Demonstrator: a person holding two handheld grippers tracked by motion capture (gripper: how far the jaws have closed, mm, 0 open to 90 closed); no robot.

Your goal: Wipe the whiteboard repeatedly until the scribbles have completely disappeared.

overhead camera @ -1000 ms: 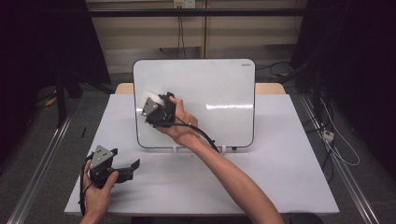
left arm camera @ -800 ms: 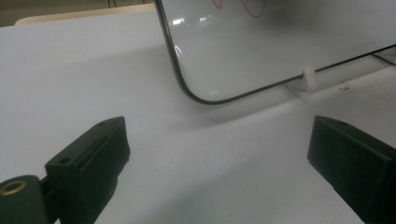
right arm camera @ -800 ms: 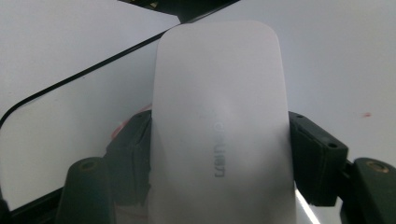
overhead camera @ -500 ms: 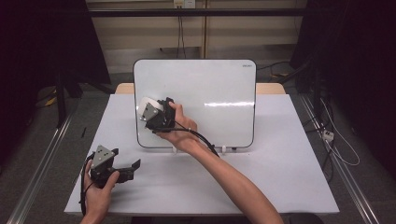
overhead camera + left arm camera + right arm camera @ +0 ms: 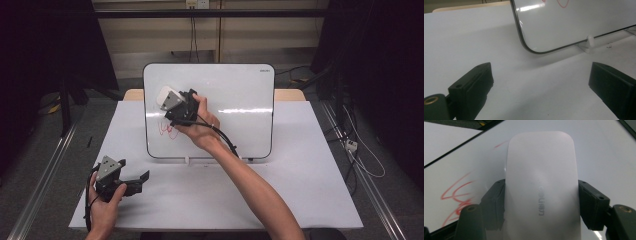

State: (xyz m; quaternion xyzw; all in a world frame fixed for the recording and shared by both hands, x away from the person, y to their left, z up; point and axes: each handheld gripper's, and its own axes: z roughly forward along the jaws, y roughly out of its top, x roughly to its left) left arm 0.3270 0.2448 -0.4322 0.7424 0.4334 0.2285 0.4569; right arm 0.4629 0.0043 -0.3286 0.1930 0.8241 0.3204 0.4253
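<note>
A: What is held in the right tool (image 5: pixel 541 202)?

B: An eraser (image 5: pixel 541 182) is clamped between its jaws. A pale, almost white block with rounded corners and a smooth top is seen in the right gripper view, with grey lettering printed along its near half. It is gripped across its width, one black jaw on each long side.

A: And where is the eraser placed in the scene?

B: In the high view the eraser (image 5: pixel 165 95) is held against the upper left part of the board (image 5: pixel 240 95), by the right tool (image 5: pixel 175 102). Whether it is pressed flat on the surface cannot be told.

A: How is the board set?

B: It is stood upright on the counter (image 5: pixel 310 175), towards the far side, in small white feet. Its face is white with a thin dark rim and rounded corners.

A: Is anything drawn on it?

B: Red scribbles (image 5: pixel 167 130) are seen just below the eraser, at the left of the board. In the right gripper view the same red scribbles (image 5: pixel 459 195) are shown to the left of the eraser.

A: And the left tool (image 5: pixel 135 181)?

B: It is held low at the near left of the counter, well apart from the board. Its jaws are spread wide, and nothing is held between them; bare counter is seen in the gap in the left gripper view.
</note>
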